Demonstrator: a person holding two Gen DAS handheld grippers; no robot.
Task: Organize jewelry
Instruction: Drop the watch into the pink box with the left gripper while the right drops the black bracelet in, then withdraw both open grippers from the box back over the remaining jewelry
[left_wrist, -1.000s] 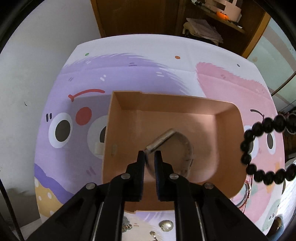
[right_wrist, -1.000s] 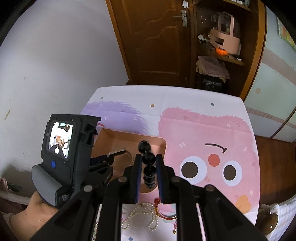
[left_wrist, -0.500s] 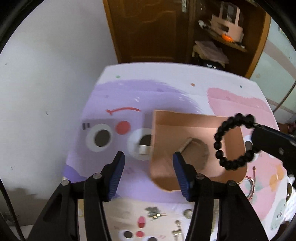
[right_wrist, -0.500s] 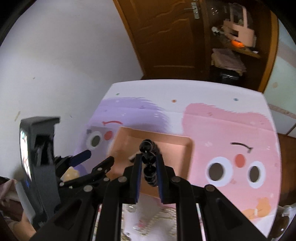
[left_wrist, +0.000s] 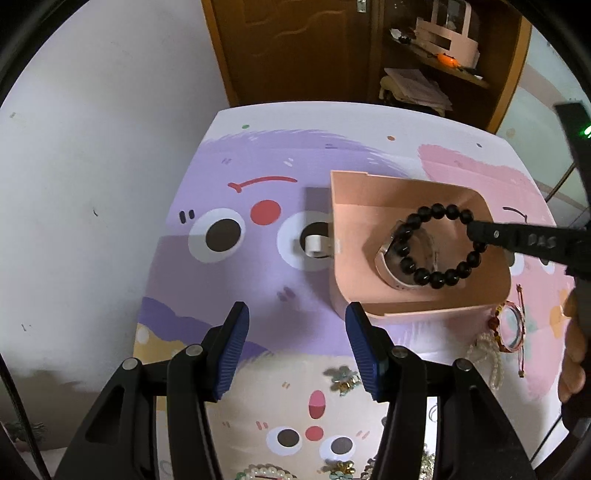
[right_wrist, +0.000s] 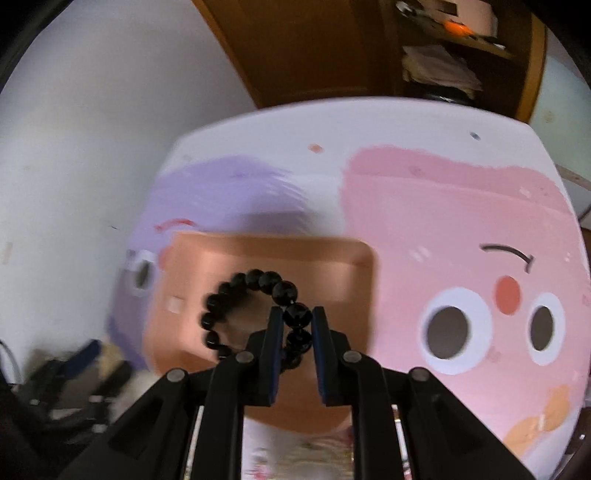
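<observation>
A pink tray (left_wrist: 424, 310) stands on the cartoon-print table cover, and a silver watch (left_wrist: 388, 266) lies inside it. My left gripper (left_wrist: 295, 314) hovers open just left of the tray's near corner, with nothing between its blue pads. From the right, my right gripper (left_wrist: 480, 230) reaches in over the tray, shut on a black bead bracelet (left_wrist: 436, 277) that hangs just above the watch. The right wrist view is blurred; there the right gripper (right_wrist: 297, 314) pinches one bead of the bracelet (right_wrist: 236, 280) over the tray (right_wrist: 332, 266).
Loose jewelry lies near the tray's front: a pearl string (left_wrist: 487, 354), a red bangle (left_wrist: 511, 325) and a small brooch (left_wrist: 343, 376). A white roll (left_wrist: 314, 245) sits against the tray's left wall. A person's hand (left_wrist: 572, 354) shows at the right edge.
My left gripper has opened, let go of the watch in the tray and drawn back to the left. My right gripper has come down over the tray with the bracelet.
</observation>
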